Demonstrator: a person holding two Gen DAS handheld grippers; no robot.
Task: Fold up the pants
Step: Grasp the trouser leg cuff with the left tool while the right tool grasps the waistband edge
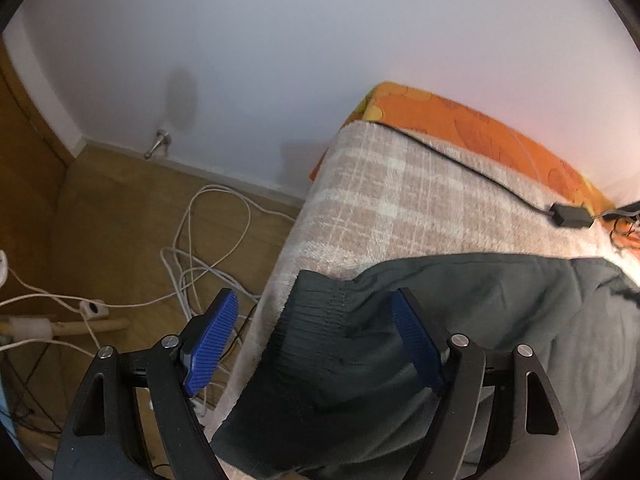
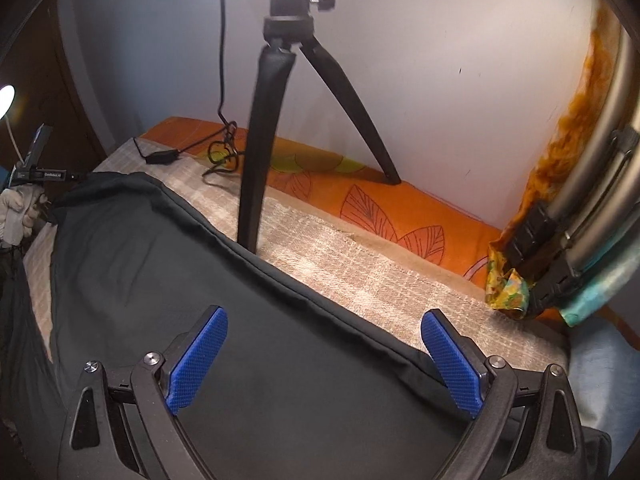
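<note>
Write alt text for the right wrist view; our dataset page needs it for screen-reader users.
The open right hand-held gripper hovers over dark pants spread on a plaid blanket. A black tripod stands behind them, before an orange sheet and white wall.

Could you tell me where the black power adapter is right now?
In the left wrist view, the black power adapter lies at far right on the plaid blanket, beyond the pants.

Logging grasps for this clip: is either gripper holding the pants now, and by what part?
Nothing is held. The left gripper is open over the pants at the ribbed waistband; the right gripper is open above them.
</note>
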